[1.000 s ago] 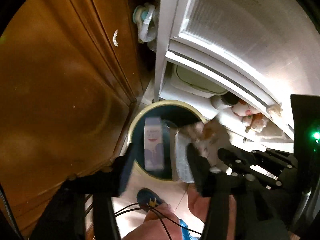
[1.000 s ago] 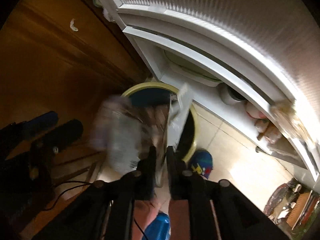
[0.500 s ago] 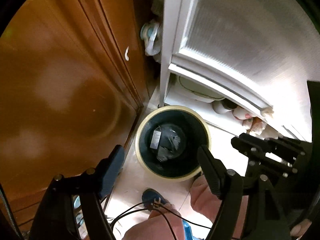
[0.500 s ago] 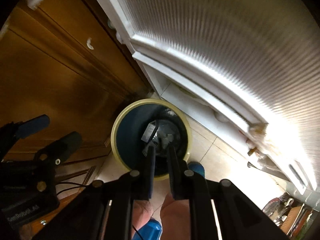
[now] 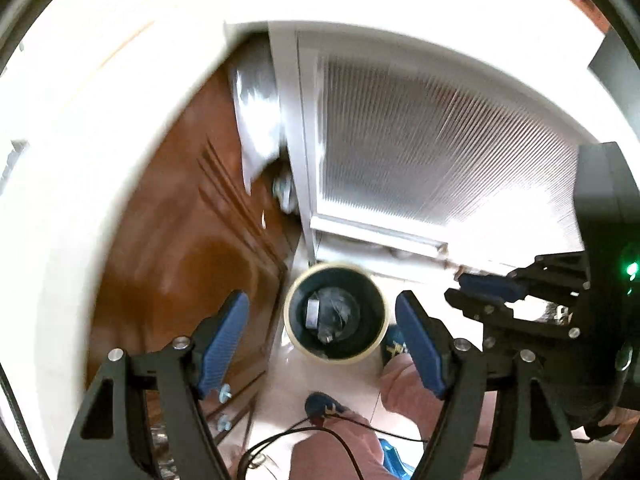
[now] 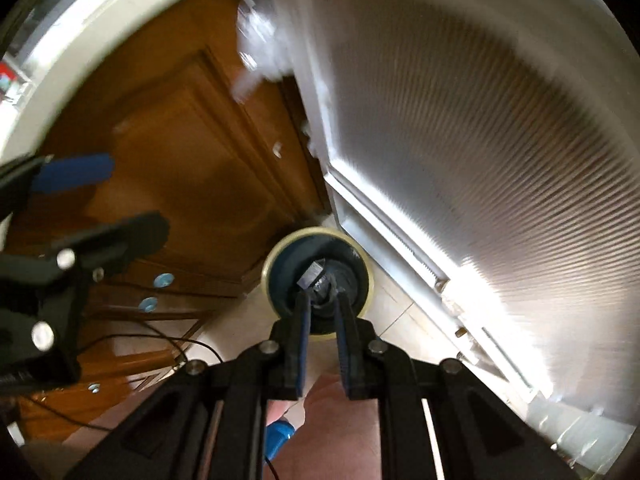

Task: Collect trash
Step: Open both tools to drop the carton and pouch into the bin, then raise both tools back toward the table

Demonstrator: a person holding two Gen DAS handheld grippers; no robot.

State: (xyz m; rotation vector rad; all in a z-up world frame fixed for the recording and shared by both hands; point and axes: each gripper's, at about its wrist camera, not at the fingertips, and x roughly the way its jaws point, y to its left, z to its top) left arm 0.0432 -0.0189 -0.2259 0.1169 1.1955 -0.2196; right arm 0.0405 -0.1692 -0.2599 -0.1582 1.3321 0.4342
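A round trash bin (image 5: 362, 354) with a pale yellow rim and dark liner stands on the tiled floor far below. Inside it lie a small white carton (image 5: 312, 314) and crumpled clear plastic (image 5: 338, 314). The bin also shows in the right wrist view (image 6: 280, 252), with the carton (image 6: 308, 276) in it. My left gripper (image 5: 322, 328) is open and empty, high above the bin. My right gripper (image 6: 321, 314) has its jaws close together with a narrow gap and nothing between them, also high above the bin.
A brown wooden cabinet (image 5: 192, 240) stands left of the bin. A white door with ribbed glass (image 5: 432, 148) stands behind and right. A white counter edge (image 5: 52, 200) curves along the left. The person's legs and blue shoes (image 5: 320, 404) and cables are on the floor below.
The carton and plastic dropped from both grippers into the bin a second ago. Both grippers have since risen far above the bin; it looks much smaller now.
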